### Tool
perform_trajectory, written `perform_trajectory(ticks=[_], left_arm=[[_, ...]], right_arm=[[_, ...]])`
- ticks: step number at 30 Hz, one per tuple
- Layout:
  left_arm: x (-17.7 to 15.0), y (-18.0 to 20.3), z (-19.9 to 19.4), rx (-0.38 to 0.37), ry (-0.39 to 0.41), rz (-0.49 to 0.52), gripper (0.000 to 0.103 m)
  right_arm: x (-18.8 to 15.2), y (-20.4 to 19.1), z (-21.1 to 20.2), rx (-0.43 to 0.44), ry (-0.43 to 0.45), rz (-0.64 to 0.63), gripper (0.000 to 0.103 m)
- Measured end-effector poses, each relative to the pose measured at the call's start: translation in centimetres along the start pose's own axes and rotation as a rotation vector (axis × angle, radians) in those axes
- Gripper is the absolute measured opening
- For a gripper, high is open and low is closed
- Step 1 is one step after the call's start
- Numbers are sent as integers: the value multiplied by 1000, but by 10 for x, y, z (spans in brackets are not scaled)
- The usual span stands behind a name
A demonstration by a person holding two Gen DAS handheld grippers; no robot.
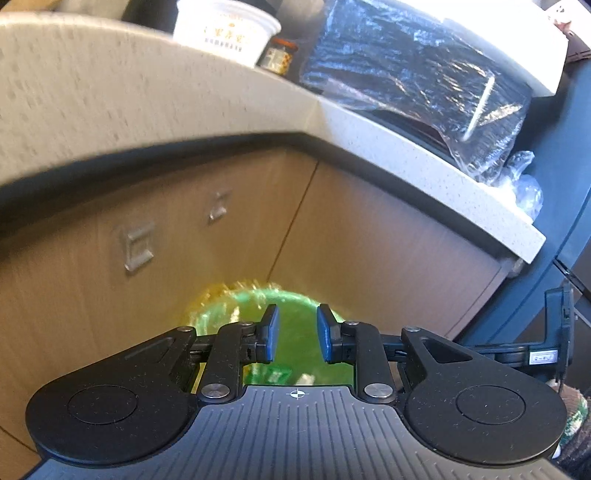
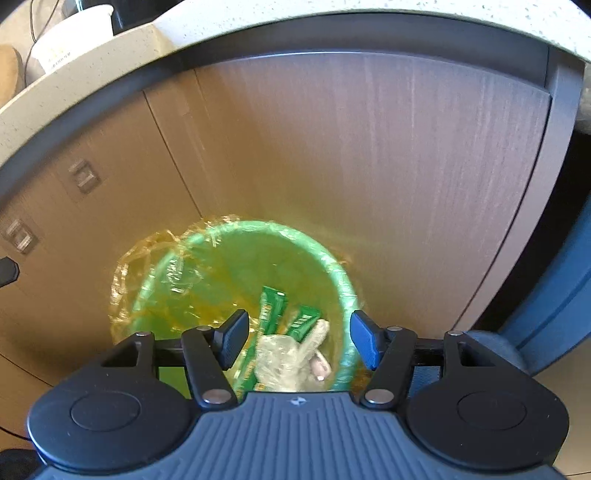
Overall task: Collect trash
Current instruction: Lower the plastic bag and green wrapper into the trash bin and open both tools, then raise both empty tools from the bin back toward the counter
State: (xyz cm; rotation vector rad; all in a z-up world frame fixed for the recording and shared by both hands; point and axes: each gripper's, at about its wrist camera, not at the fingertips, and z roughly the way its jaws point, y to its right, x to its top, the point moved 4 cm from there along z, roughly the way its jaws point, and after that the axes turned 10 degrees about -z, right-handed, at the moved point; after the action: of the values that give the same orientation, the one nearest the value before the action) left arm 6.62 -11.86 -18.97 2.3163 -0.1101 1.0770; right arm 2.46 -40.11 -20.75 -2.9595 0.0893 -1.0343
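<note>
Both grippers hang over the green bin (image 2: 243,288) standing on the floor against the wooden cupboard doors (image 2: 332,155). The right gripper (image 2: 297,341) has its jaws spread wide and empty; the left gripper (image 1: 297,334) has its jaws parted by a narrower gap, also holding nothing. Part of the job looks done: two green sachets (image 2: 273,306) and a crumpled clear wrapper (image 2: 284,360) already lie in the bin. Up on the speckled stone surface (image 1: 110,103) a white paper cup (image 1: 225,29) and a crinkly plastic bag (image 1: 417,74) remain, perhaps still to collect. The bin is round, smooth plastic, lined with a thin, glossy yellowish bag (image 2: 125,288) bunched over its rim.
</note>
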Motion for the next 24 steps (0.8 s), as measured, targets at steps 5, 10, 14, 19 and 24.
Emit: perform_trajectory(ticks=[5,10,14,19,24], left_arm=[[-7,-2,35,-9,-83,2,25],[-9,-1,89,-59,-182,18,25],[-3,-1,125,-58,-225,42,25],[20,-7,142,64,-293,27,25],[55,10,127,90,-446,-26,25]], right_arm=[[-4,11,6,23,-49,33,62],[0,14,39,72,-143,37,62],[4,9,78,58,-221,9,62],[21,0,106,37,-292,2,62],[34,-6,96,-5,-450,16,62]])
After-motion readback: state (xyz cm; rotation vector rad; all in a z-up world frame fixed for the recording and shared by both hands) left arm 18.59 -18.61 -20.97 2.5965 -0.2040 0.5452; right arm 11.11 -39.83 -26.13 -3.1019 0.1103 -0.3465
